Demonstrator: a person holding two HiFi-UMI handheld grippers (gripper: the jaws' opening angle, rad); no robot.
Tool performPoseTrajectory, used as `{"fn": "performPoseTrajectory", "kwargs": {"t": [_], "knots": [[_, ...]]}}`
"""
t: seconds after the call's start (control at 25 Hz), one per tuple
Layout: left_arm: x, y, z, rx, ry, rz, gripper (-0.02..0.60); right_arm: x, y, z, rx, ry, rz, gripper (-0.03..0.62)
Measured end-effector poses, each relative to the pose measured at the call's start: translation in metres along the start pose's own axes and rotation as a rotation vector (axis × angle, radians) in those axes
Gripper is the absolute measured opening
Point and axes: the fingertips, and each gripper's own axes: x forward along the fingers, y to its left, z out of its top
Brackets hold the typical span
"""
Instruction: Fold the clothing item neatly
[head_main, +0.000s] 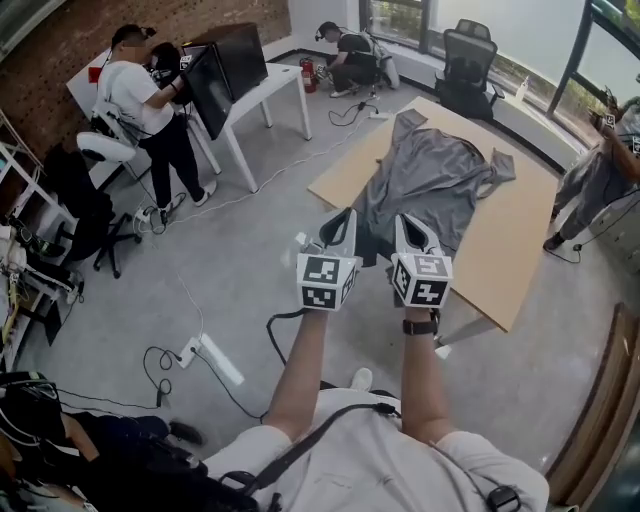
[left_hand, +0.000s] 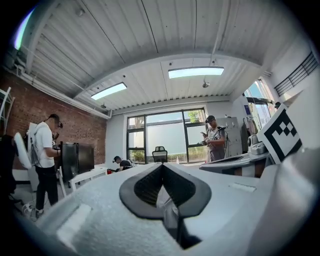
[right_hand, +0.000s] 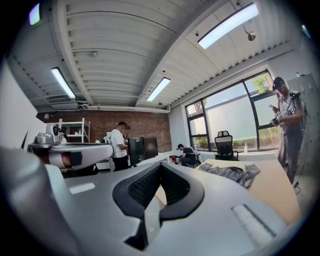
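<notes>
Left gripper (head_main: 346, 218), right gripper (head_main: 402, 222): jaws closed, empty, at shirt (head_main: 425, 180) hem, surface (head_main: 520, 255) near edge. Open, pinch hem corners evenly.

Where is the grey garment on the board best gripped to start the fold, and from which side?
Probably at the two corners of its near edge, coming from the near side of the board. The grey garment lies spread flat, and that edge is closest to the left gripper and right gripper, both shut.
</notes>
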Motion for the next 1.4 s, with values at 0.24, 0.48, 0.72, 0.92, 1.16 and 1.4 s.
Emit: {"fn": "performPoseTrajectory", "kwargs": {"t": [0.24, 0.48, 0.72, 0.92, 1.16, 1.4], "knots": [[0.070, -0.033, -0.020, 0.009, 0.046, -0.152, 0.000, 0.011, -0.068, -0.021, 0.055, 0.051, -0.138, 0.006], [0.150, -0.053, -0.025, -0.019, 0.026, -0.313, 0.000, 0.032, -0.136, -0.025, 0.062, 0.078, -0.307, 0.006], [0.225, -0.034, -0.011, -0.034, 0.006, -0.474, 0.000, 0.078, -0.169, 0.011, 0.074, 0.039, -0.464, 0.006], [0.278, -0.002, -0.005, -0.044, -0.018, -0.528, 0.000, 0.133, -0.173, 0.010, 0.068, 0.043, -0.500, 0.006], [0.310, 0.022, -0.023, -0.066, 0.014, -0.583, 0.000, 0.168, -0.172, 0.001, 0.069, 0.072, -0.540, 0.006], [0.331, 0.034, -0.053, -0.076, 0.072, -0.591, 0.000, 0.192, -0.187, -0.021, 0.104, 0.127, -0.544, 0.006]]}}
